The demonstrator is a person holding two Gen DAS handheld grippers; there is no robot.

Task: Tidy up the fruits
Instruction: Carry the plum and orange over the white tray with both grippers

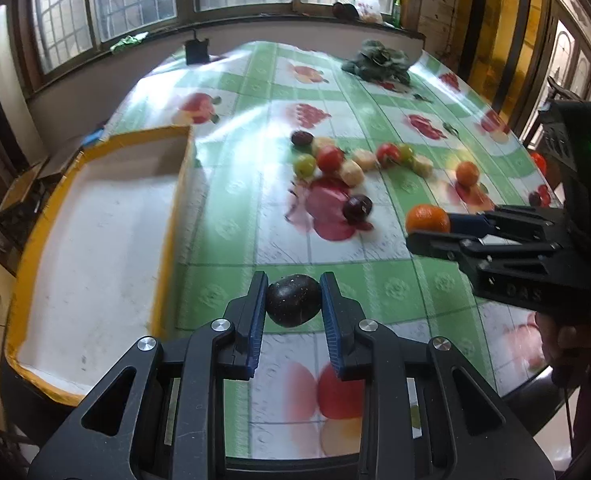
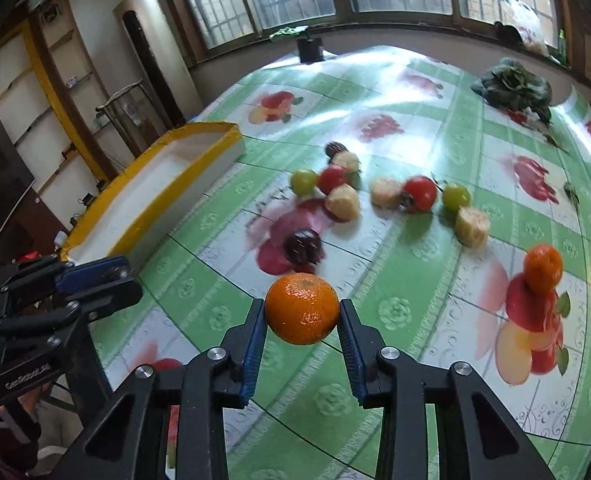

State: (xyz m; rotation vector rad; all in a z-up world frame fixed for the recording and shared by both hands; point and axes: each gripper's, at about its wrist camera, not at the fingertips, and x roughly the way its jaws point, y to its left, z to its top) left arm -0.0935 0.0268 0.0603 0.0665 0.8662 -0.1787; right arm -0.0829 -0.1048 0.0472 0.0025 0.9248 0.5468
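Observation:
My left gripper (image 1: 293,292) is shut on a dark, speckled round fruit (image 1: 293,302), held above the fruit-print tablecloth just right of a white box with a yellow rim (image 1: 95,220). My right gripper (image 2: 301,308) is shut on an orange (image 2: 301,314); the left wrist view shows it to the right (image 1: 427,226). Loose fruit lies mid-table: a dark plum (image 2: 303,246), a second orange (image 2: 542,268), red tomatoes (image 2: 419,192), green fruits (image 2: 303,181) and pale chunks (image 2: 471,222). The box (image 2: 167,176) holds nothing visible.
Leafy greens (image 1: 379,60) lie at the far right corner of the table and a small dark box (image 1: 196,50) stands at the far edge by the windows. A hand (image 1: 567,340) holds the right gripper's handle. Shelves and a chair stand left of the table.

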